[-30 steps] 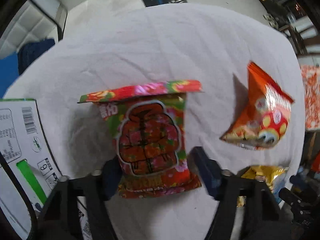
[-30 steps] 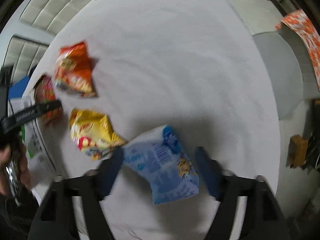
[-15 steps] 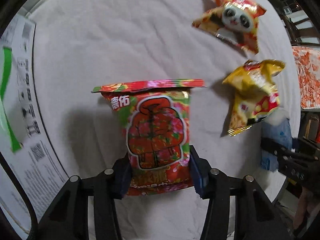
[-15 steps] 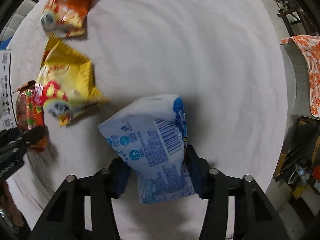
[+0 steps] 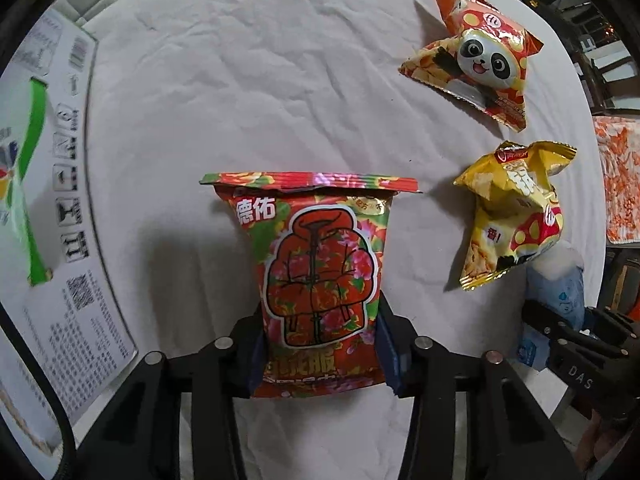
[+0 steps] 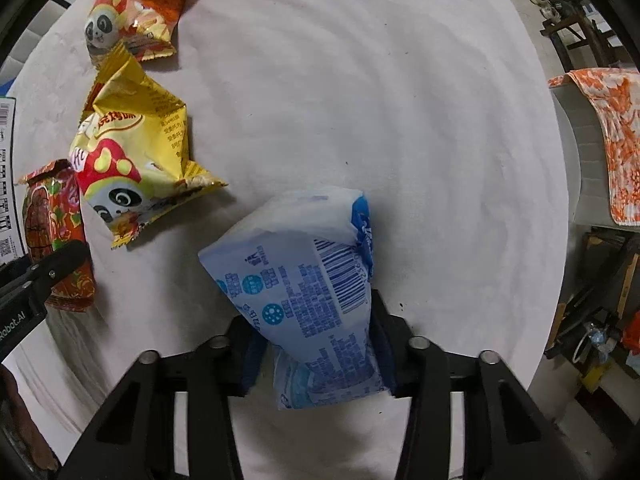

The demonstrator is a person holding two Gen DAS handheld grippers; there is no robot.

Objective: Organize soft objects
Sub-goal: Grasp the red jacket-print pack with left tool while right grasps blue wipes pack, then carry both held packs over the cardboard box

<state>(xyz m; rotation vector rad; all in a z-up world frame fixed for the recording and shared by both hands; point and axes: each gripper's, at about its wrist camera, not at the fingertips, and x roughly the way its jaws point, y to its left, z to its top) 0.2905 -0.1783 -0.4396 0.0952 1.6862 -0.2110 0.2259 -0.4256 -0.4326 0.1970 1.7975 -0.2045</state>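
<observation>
My left gripper [image 5: 322,354] is shut on the lower end of a red floral pack [image 5: 320,276] and holds it above the white cloth. My right gripper [image 6: 320,354] is shut on a blue and white pack [image 6: 308,292] and holds it lifted too. The red pack also shows at the left of the right wrist view [image 6: 52,224], with the left gripper [image 6: 56,268] on it. The blue pack [image 5: 556,292] and right gripper [image 5: 560,328] show at the right of the left wrist view.
A yellow snack bag [image 5: 516,216] and an orange panda snack bag [image 5: 476,52] lie on the white-clothed table [image 5: 260,80]; both show in the right wrist view [image 6: 132,152] [image 6: 132,12]. A white printed carton [image 5: 44,184] stands at the left. An orange patterned cloth [image 6: 608,136] hangs beyond the table.
Both grippers closed on their packs and lifted them: the left on the red floral pack, the right on the blue pack. The views rose above the table.
</observation>
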